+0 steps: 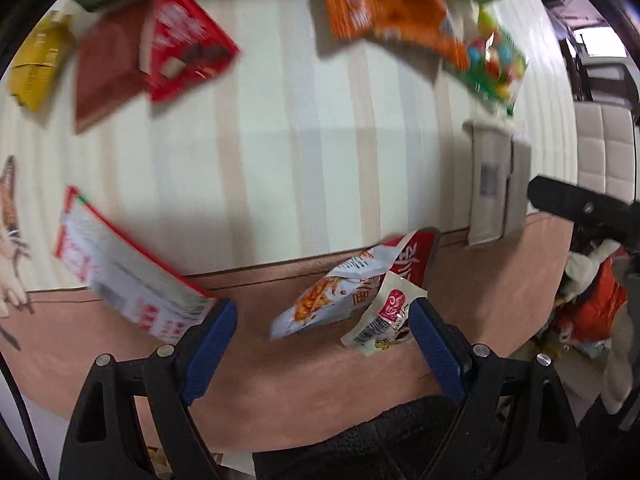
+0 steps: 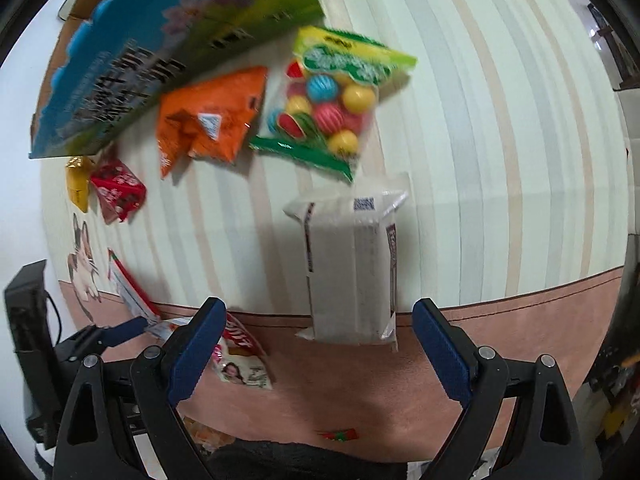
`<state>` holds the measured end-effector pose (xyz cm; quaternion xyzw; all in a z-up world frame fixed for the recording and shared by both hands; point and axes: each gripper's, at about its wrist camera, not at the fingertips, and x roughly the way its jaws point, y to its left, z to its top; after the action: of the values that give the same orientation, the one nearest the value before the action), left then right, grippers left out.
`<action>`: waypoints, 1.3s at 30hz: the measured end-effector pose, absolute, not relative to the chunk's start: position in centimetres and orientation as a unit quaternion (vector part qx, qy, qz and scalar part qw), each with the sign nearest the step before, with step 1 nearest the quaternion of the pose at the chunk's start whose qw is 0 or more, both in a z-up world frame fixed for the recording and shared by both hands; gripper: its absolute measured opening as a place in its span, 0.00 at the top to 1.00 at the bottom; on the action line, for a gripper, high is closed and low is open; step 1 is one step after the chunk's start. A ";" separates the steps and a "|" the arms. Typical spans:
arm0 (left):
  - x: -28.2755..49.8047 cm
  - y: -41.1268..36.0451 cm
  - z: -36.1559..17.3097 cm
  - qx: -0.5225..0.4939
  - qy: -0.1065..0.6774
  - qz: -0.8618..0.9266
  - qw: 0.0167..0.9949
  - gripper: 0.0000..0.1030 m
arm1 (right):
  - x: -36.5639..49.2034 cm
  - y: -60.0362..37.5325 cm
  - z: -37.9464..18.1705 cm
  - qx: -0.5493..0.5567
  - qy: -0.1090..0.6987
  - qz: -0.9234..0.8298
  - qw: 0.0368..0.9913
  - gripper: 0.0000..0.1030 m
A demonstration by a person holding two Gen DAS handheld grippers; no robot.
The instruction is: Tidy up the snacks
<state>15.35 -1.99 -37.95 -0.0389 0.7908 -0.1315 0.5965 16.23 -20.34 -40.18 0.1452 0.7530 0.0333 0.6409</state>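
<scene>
My left gripper (image 1: 322, 320) is open and empty above the mat's pink border, with small white and red snack packets (image 1: 340, 300) lying between its fingers. A red and white packet (image 1: 128, 276) lies by its left finger. My right gripper (image 2: 318, 328) is open and empty, just short of a white wrapped pack (image 2: 350, 264). Beyond it lie a bag of coloured gum balls (image 2: 332, 104), an orange bag (image 2: 212, 120), a red packet (image 2: 118, 192) and a yellow packet (image 2: 78, 182). The same snacks show blurred in the left wrist view.
A large blue and green carton (image 2: 160, 52) stands at the back left. The striped mat (image 2: 500, 160) has a pink border (image 2: 400, 392). The left gripper's body (image 2: 36, 340) shows at the right wrist view's left edge. A small red wrapper (image 2: 338, 435) lies near the front.
</scene>
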 end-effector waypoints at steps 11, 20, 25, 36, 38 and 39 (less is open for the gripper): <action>14.8 -5.4 -39.3 0.022 0.784 -0.128 0.607 0.73 | 15.7 -20.7 -42.4 0.141 0.758 0.019 0.636 0.07; 12.8 -4.6 -37.9 -0.027 0.777 -0.118 0.618 0.84 | 14.9 -19.2 -44.2 0.104 0.770 0.004 0.630 0.31; 11.7 -4.6 -37.7 0.019 0.772 -0.104 0.627 0.79 | 14.8 -18.7 -44.2 0.080 0.774 0.012 0.628 0.32; 9.8 -4.4 -32.5 0.093 0.729 -0.104 0.670 0.74 | 13.5 -16.9 -44.7 0.058 0.785 0.026 0.617 0.31; 9.9 -6.2 -31.9 0.128 0.718 -0.128 0.672 0.66 | 13.4 -17.0 -44.7 0.067 0.787 0.026 0.613 0.31; 10.0 -7.5 -31.9 0.152 0.712 -0.141 0.671 0.65 | 13.1 -17.2 -44.9 0.070 0.788 0.026 0.612 0.31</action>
<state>10.02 -7.49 -31.92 0.1520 0.7117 -0.1410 0.6712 13.09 -17.16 -44.87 0.0701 0.7876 0.0262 0.6117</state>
